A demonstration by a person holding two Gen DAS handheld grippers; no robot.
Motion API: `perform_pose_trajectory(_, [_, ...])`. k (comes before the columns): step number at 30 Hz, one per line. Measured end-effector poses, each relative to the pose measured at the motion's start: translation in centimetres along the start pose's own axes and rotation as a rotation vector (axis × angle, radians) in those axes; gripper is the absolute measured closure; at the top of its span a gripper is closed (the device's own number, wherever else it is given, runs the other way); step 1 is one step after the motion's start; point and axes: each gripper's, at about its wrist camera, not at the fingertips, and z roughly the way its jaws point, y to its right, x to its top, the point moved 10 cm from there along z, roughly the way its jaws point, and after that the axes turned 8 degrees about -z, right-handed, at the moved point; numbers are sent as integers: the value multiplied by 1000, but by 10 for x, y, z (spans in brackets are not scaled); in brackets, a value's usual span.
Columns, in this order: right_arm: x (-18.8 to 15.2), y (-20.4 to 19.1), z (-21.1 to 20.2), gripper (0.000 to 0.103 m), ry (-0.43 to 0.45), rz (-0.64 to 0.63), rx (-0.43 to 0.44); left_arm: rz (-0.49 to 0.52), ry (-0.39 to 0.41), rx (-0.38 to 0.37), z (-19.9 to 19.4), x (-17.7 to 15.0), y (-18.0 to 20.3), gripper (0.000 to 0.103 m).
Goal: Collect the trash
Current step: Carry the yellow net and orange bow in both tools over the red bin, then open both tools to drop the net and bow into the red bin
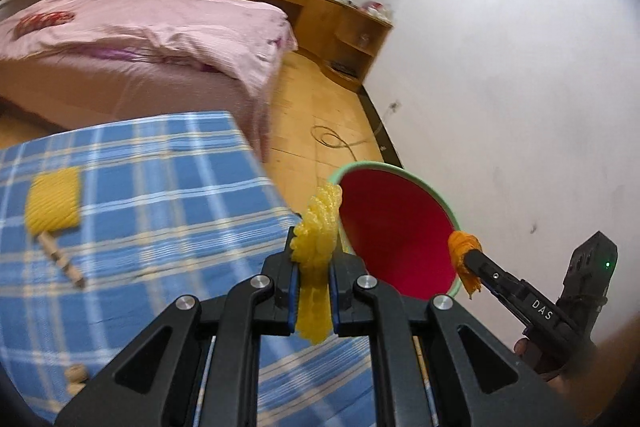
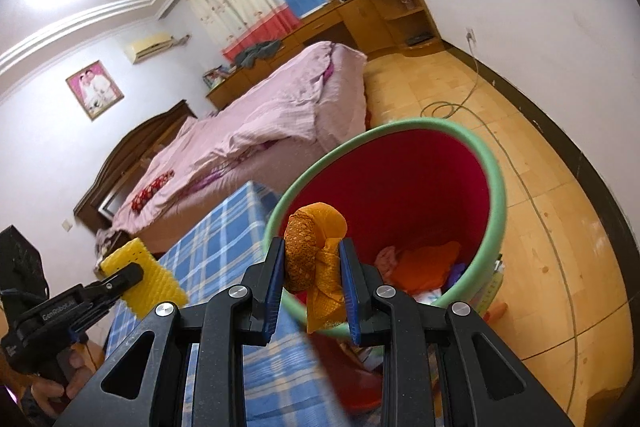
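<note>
Two bits of trash are mid-carry. The left gripper has its jaws nearly closed, pinching a yellow foam net flat between the pads; it hangs just off the table's right edge, beside the bin's rim, not yet over the opening. The right gripper stands partly open but clamped on an orange mesh wad, w/ a loose tail dangling below the pads. That wad sits at the near rim of the bin, about over the mouth.

Progress, judged from what shows: the bin, red inside w/ a green rim, already holds some stuff at the bottom, incl. an orange piece and pinkish scraps, so earlier pickups look done. Both held pieces have yet to be dropped. Left on the table, a blue plaid cloth top: another yellow foam net toward the left edge, a small wooden stick touching it, and a blurry tan lump at the near edge; can't tell what it is.

Around: a pink-covered bed beyond the table's far edge, a wooden desk along the far wall, a cable looped on the wood floor. Nothing blocks the bin's mouth; the grippers are close together, so they could bump at the rim.
</note>
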Motion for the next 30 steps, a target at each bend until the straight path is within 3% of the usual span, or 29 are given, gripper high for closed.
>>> perform_pose_trajectory(7, [9, 27, 4, 76, 17, 24, -11, 61, -64, -58, 49, -8, 47, 93])
perform_pose_trajectory(17, [4, 52, 21, 76, -9, 58, -11, 135, -130, -69, 101, -28, 78, 92])
perform_pose_trajectory(18, [3, 52, 23, 75, -13, 58, -9, 139, -135, -65, 103, -28, 78, 91])
perform_pose_trajectory(20, [2, 52, 25, 73, -17, 56, -4, 149, -151, -41, 109, -30, 76, 74])
perform_pose_trajectory(22, [1, 54, 28, 69, -24, 60, -2, 144, -146, -15, 110, -31, 71, 66])
perform_pose_trajectory(30, [-1, 56, 33, 54, -29, 73, 11, 101, -136, 14, 105, -28, 57, 65])
